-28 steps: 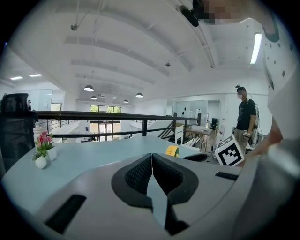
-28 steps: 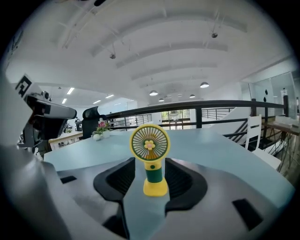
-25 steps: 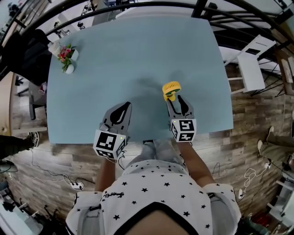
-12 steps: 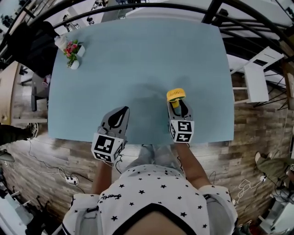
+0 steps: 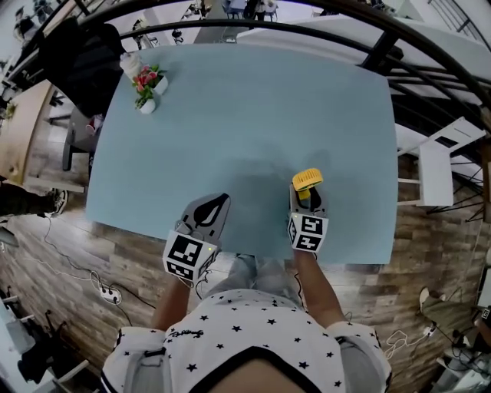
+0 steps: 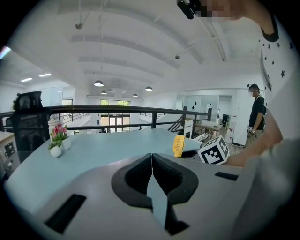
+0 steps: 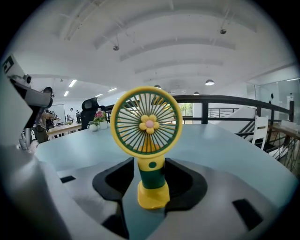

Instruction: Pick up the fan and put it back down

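A small yellow-and-green fan with a flower hub stands upright on the blue table, near its front right. The base of the fan rests on the tabletop. My right gripper has it between the jaws, which have just been opening; the pads sit close beside the green stem without squeezing it. In the head view the right gripper lies just behind the fan. My left gripper is shut and empty, its pads meeting, to the left of the fan.
A white pot of pink flowers stands at the table's far left corner. A black railing runs behind the table. A white chair stands to the right. A person stands far off at the right.
The right gripper and the fan have come down and nearer the table's front edge. The left gripper has shifted slightly along with it. The head view has swung.
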A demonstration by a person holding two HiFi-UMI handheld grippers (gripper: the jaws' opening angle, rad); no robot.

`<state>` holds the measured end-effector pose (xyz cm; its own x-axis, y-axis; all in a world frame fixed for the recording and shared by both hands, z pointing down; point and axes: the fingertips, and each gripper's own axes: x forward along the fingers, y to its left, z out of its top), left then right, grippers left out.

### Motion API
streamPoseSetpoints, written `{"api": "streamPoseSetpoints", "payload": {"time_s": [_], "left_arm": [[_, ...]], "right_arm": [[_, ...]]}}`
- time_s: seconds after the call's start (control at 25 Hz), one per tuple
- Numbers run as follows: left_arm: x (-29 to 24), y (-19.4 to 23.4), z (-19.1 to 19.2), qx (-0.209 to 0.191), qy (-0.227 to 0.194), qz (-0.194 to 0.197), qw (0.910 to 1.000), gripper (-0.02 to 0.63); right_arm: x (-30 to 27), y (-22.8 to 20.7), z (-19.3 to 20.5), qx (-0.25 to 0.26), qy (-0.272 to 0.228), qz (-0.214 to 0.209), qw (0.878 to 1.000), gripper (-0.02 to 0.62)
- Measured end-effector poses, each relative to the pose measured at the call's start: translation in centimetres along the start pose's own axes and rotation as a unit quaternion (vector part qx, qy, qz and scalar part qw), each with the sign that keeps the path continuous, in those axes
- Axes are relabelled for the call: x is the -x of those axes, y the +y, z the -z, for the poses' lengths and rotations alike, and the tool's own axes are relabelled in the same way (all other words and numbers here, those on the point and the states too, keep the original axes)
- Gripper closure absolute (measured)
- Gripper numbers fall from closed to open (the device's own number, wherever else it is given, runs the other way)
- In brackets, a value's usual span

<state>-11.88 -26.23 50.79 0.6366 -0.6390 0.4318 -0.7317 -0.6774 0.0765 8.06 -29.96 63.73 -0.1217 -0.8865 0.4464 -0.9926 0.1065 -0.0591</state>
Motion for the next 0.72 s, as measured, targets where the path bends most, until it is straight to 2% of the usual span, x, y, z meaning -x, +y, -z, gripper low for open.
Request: {"api": "streamPoseSetpoints", "payload": {"time_s": [0.48,0.72], "left_arm": [[0.9,0.9,0.3,-0.002,0.001,-0.015,0.9999,0.577],[1.1,0.6,0.5,0.0,0.005,-0.016,0.9999,0.577]], "right_arm": [[-0.3,0.0,-0.1,0.027,-0.003,-0.001,1.0,0.425],[0.7,0.1,-0.6,0.024,-0.016,-0.006,1.0,0.425]]}}
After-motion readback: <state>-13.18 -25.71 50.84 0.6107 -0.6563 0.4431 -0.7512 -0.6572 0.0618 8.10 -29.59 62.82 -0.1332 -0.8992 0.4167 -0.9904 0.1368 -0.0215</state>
